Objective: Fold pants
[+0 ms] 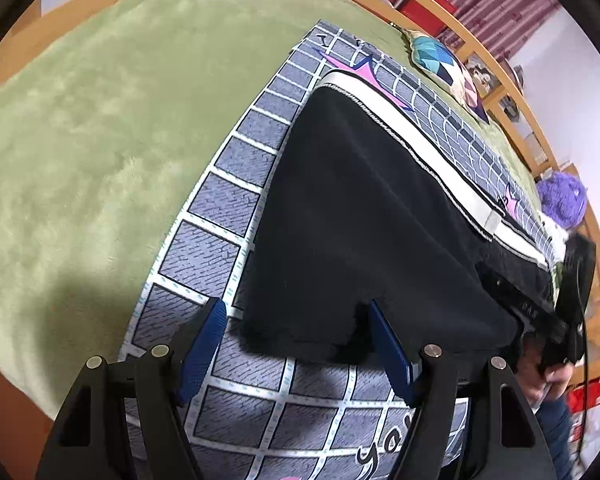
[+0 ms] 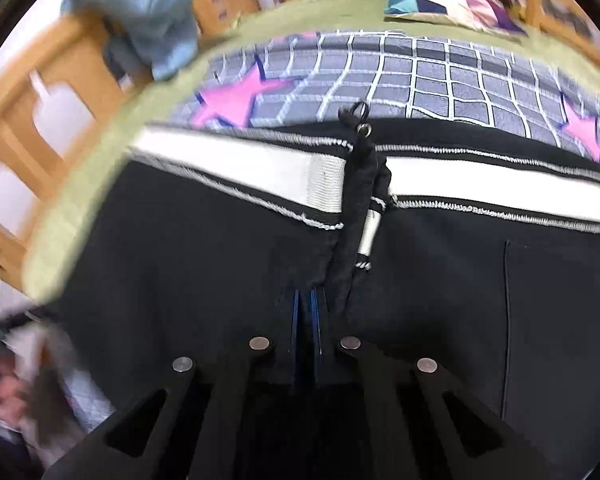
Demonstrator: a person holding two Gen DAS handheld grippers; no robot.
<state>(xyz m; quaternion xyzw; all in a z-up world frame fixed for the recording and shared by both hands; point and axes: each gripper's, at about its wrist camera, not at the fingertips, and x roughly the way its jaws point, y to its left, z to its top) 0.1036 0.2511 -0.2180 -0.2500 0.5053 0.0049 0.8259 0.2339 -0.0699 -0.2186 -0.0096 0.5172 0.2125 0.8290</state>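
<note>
Left hand-held gripper point(image 1: 296, 320) hovers with blue pads apart over the hem of black pants point(image 1: 364, 216) spread on a grid-print mat point(image 1: 216, 208). Right hand-held gripper point(image 2: 307, 312) is pinched together on the waistband fabric. At 12 o'clock, blurred, a patchwork cushion point(image 2: 440, 4); the green bed point(image 1: 100, 120) is cut off.

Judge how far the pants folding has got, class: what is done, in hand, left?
Done: the black pants lie spread flat on the grid-patterned blanket.
In hand: the right gripper is shut on the black fabric below the white waistband; the left gripper is open astride the pants' near edge.
Left: no fold is visible yet.
</note>
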